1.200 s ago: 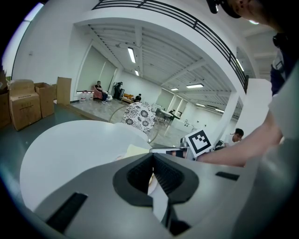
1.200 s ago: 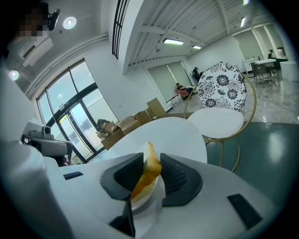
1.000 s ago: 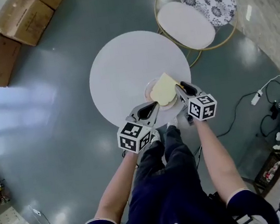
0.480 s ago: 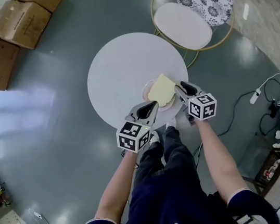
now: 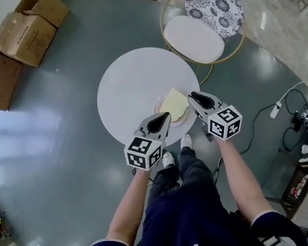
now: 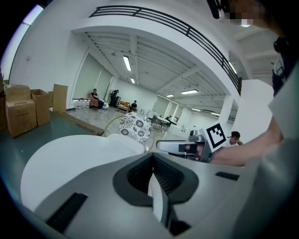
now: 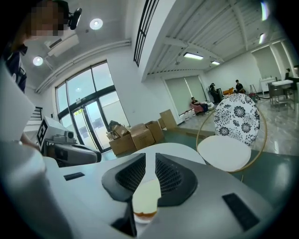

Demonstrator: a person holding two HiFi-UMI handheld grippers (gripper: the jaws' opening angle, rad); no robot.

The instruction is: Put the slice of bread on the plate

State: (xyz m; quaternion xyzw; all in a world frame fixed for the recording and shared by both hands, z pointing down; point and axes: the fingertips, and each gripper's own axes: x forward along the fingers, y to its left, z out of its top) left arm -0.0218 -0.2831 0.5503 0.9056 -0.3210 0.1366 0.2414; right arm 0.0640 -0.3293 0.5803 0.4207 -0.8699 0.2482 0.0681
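Observation:
The pale yellow slice of bread lies flat on a small pinkish plate near the front edge of the round white table. My left gripper hovers just front-left of the plate with its jaws shut and nothing in them. My right gripper hangs to the right of the plate, apart from the bread. Its jaws are closing with a narrow gap and hold nothing. The bread shows below through that gap.
A round-seated chair with a flowered back stands behind the table on the right. Cardboard boxes are piled at the far left. A cable and power strip lie on the floor at the right. The person's legs stand against the table's front edge.
Both grippers have lifted above the table, the right one more, and the right one has come away from the bread. The bread stays on the plate.

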